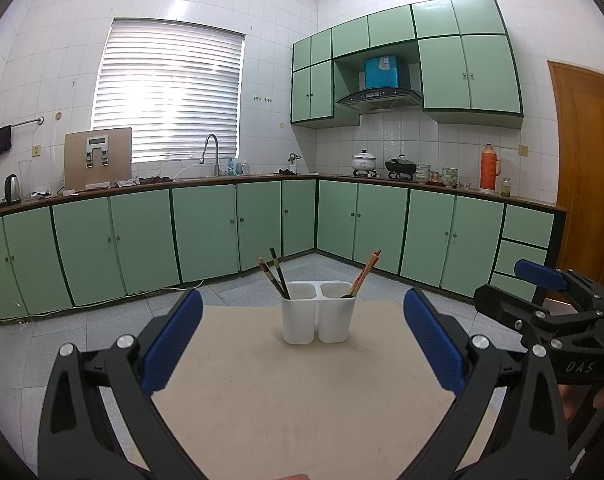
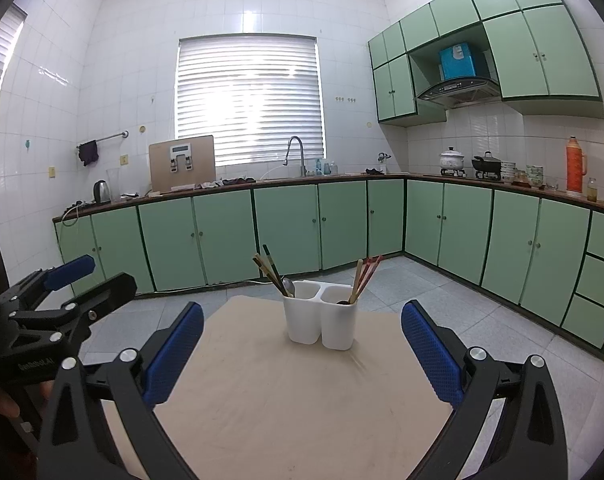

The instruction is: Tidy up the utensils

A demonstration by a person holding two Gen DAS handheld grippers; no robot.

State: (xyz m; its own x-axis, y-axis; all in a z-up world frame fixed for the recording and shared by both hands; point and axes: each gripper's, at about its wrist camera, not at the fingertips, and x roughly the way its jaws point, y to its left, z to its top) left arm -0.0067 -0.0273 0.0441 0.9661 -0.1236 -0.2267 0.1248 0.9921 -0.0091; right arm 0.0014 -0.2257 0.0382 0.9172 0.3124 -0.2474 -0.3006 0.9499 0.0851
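Chopsticks [image 1: 277,274] lean in the left cup of a white two-cup holder [image 1: 318,316] that stands near the far edge of a beige table [image 1: 294,400]. Their long axis runs up and to the left, so the free ends tip away from the partition. A second bundle, the reddish chopsticks [image 1: 364,274], sits in the right cup and slants up and to the right. From the right wrist view a spoon [image 2: 289,286] shows its bowl just above the rim of the left cup, and a dark rounded end, too small to name, sits low in the right cup.

The holder lies dead ahead of both cameras, well beyond the fingertips, and centred between the pads in each view. Nothing lies loose on the cloth-coloured top that I can see, so the sorting looks to turn on what stands in which cup.

The left gripper [image 1: 302,344] hangs with its blue pads spread wide and nothing between them. The right gripper [image 2: 302,346] is likewise parted and empty. Each shows at the edge of the other's view, side by side and at about the same reach from the holder. Neither is plainly nearer. I judge that the left one has the straighter line to the dark pair, and the right one to the reddish pair, since each bundle leans toward its own side. A grasp would want to close across the sticks high up, above the rim.
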